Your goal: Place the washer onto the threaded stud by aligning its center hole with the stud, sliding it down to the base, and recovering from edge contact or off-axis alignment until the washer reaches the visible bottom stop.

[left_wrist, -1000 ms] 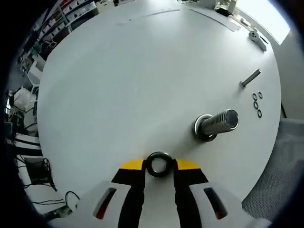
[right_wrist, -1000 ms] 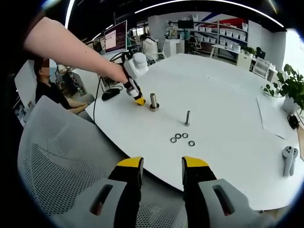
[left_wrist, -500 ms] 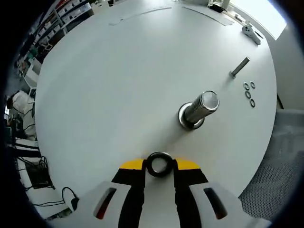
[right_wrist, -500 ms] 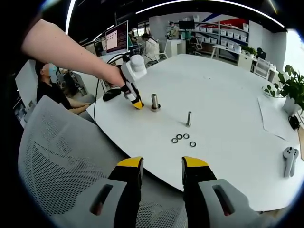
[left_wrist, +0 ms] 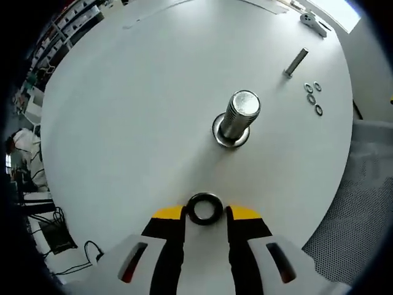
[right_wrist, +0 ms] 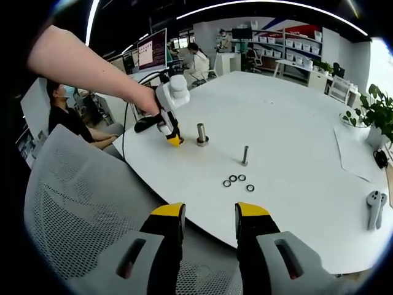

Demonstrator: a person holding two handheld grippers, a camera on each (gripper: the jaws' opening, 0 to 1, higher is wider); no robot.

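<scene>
Between L claw [left_wrist: 206, 212] tips: washer [left_wrist: 205, 208] gripped (stud [left_wrist: 238, 118] apart).

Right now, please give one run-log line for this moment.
left claw: shut on dark metal ring washer | thick threaded steel stud: upright, washer apart | right claw: open

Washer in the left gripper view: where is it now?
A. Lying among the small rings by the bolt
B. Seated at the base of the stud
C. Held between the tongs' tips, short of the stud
C: the washer sits between the yellow tips of the left tongs, apart from the threaded stud.
</scene>
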